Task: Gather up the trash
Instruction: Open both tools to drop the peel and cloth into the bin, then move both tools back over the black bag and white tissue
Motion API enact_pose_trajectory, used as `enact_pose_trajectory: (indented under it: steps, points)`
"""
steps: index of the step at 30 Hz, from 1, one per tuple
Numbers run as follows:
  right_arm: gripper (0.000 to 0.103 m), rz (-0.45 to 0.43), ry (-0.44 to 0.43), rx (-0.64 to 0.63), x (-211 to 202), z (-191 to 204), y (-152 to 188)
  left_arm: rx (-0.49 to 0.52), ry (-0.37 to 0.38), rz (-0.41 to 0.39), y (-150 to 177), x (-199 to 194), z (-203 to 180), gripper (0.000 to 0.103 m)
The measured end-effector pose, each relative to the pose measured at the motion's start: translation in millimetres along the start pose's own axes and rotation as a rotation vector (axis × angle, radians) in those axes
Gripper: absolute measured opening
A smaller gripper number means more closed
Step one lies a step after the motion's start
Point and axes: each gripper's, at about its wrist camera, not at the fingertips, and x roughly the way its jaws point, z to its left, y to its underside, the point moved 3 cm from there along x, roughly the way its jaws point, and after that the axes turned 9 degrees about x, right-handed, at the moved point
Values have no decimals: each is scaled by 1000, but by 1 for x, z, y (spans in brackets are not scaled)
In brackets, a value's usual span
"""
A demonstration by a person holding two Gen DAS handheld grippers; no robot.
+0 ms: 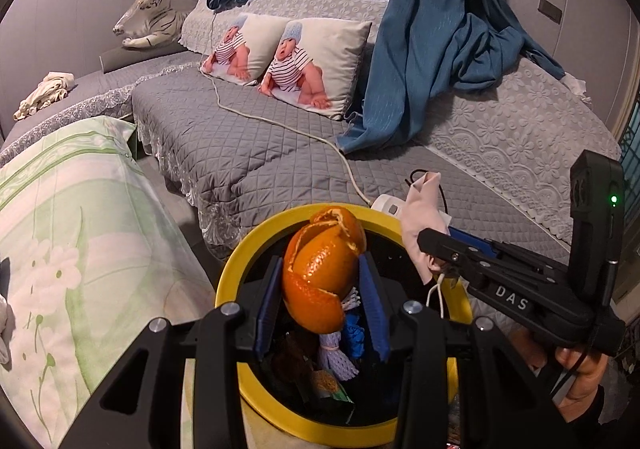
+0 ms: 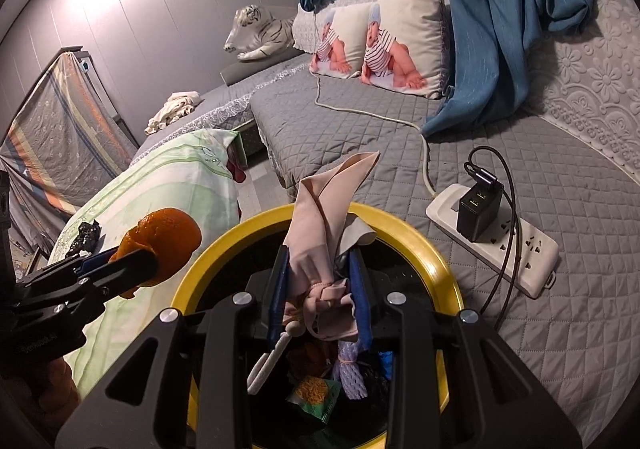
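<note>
- my left hand-held gripper [image 1: 322,289] is clamped on an orange peel [image 1: 322,273], blue pads pressing it from both sides, in the lower middle of the left wrist view.
- the peel stands with its long axis roughly upright in that frame, its split, curling end pointing up and slightly right toward the sofa [image 1: 248,145], its rounded end hanging down past the pads.
- it hangs directly over the open mouth of the yellow-rimmed bin [image 1: 240,261], above the rubbish already inside: a lavender net bundle [image 1: 338,359], something blue, a green-and-orange wrapper [image 1: 330,389].
- in the right wrist view the same peel sits at the left edge, over the green floral cloth [image 2: 168,177] just beside the bin's rim.
- my right hand-held gripper [image 2: 320,289] is closed on a pale pink cloth piece [image 2: 324,225], bunched between its pads in the centre of the right wrist view.
- the cloth's long axis runs from the pads up and to the right, its loose tip pointing toward the upper right of the frame, over the far rim of the bin.
- a white cord or stick [image 2: 268,361] dangles from the cloth down to the lower left, into the bin.
- on the grey quilted sofa to the right lies a white power strip [image 2: 496,233] with a black charger [image 2: 478,213] plugged in, near the bin but apart from it.
- a small black crumpled scrap [image 2: 86,235] lies on the green cloth at the left of the right wrist view.
</note>
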Motion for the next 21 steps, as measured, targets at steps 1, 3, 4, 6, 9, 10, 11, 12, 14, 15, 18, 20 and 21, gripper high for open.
enact_pose_trajectory:
  steps: [1, 3, 4, 6, 9, 10, 11, 12, 14, 15, 18, 20, 21]
  points:
    - [27, 1, 1, 2, 0, -1, 0, -1, 1, 2, 0, 1, 0, 36]
    - [27, 4, 7, 4, 2, -2, 0, -4, 6, 5, 1, 2, 1, 37]
    - [28, 4, 10, 3, 2, -3, 0, -6, 7, 6, 1, 3, 0, 37]
    - [30, 6, 18, 3, 2, -4, 1, -6, 3, 9, 1, 3, 0, 37]
    - [36, 5, 32, 12, 3, -6, 0, -24, -8, 17, 2, 4, 3, 41]
    - [40, -2, 37, 19, 2, -8, -1, -33, -9, 15, 2, 4, 4, 43]
    - [48, -5, 39, 26, 2, -9, -2, -37, -12, 12, 2, 3, 6, 50]
    - [54, -11, 43, 34, 0, -11, -3, -41, -24, 4, 1, 1, 7, 58]
    - [55, -22, 54, 46, -2, -14, -5, -49, -52, -15, 1, -4, 11, 68]
    - [56, -23, 53, 52, -2, -15, -5, -55, -62, -26, 0, -7, 14, 74]
    - [59, -26, 53, 66, -4, -16, -7, -77, -91, -46, -2, -14, 25, 82]
    - [61, -25, 43, 64, -5, -13, -7, -88, -119, -53, -3, -18, 35, 87]
    - [62, -25, 38, 61, -5, -11, -6, -101, -136, -56, -3, -20, 44, 88]
